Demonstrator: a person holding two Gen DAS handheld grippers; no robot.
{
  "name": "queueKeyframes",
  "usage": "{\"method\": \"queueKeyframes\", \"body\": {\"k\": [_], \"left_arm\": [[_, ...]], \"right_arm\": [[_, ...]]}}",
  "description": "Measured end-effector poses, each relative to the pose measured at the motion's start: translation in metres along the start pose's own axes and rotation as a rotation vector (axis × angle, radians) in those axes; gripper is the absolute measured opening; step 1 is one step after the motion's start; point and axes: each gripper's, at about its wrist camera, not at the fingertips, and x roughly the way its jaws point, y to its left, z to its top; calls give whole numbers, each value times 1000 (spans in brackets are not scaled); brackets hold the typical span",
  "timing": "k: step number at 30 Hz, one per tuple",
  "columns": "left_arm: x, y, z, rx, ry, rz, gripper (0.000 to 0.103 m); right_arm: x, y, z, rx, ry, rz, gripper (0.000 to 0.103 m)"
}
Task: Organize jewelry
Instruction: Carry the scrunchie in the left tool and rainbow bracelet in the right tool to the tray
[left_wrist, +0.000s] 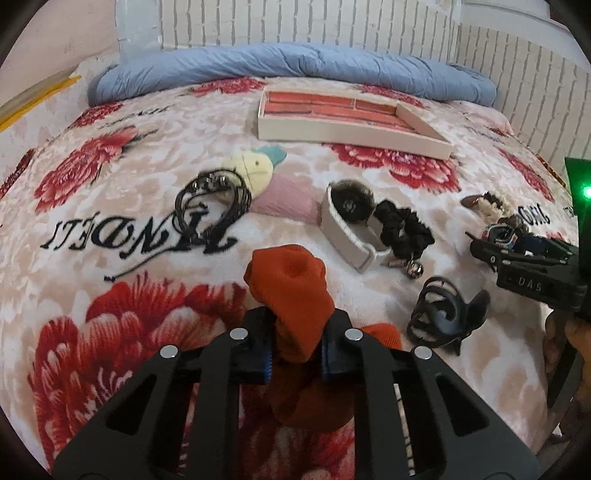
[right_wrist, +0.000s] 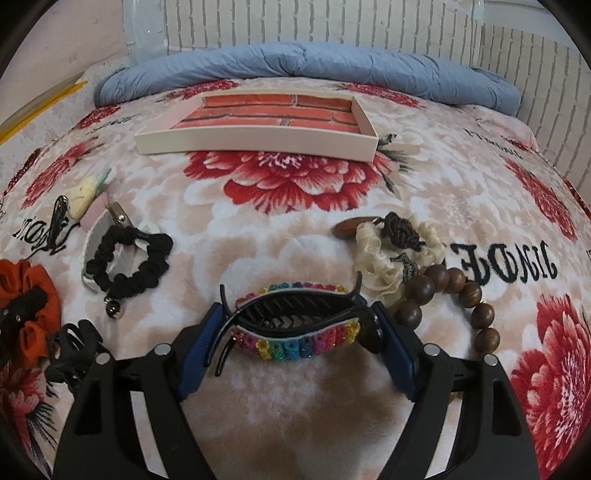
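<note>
A: What is held by the left tool (left_wrist: 296, 356)?

B: An orange fabric scrunchie (left_wrist: 291, 291) is clamped between its two fingers, just above the floral fleece blanket (left_wrist: 110, 332) of the bed.

A: And the right tool (right_wrist: 297, 339)?

B: It is spread wide around a black banana hair clip with rainbow beads (right_wrist: 295, 321). The blue pads (right_wrist: 199, 347) are seen at both ends of the clip, but whether they press it cannot be told.

A: What is found near it?

B: A bracelet of brown wooden beads (right_wrist: 454, 310) lies just to the right, and a cream ruffled scrunchie (right_wrist: 384, 258) is touching it behind. To the left, a black claw clip (right_wrist: 74, 354) and a black scrunchie with small bells (right_wrist: 129, 258) are seen; the black scrunchie lies over a grey band (left_wrist: 347, 229).

A: Farther away?

B: A shallow white cardboard box with a brick-pattern bottom (right_wrist: 258, 142) is placed on the blanket, with nothing seen in it. Behind it a rolled blue quilt (right_wrist: 295, 62) is lying along the white wall.
</note>
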Motion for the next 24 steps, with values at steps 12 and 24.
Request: {"method": "queueKeyframes", "body": {"k": [12, 24], "left_arm": [[-16, 1, 69, -23, -141, -31, 16], [49, -15, 205, 12, -176, 3, 16]], "right_arm": [[-20, -7, 41, 16, -92, 56, 78], [16, -18, 160, 42, -174, 39, 78]]}}
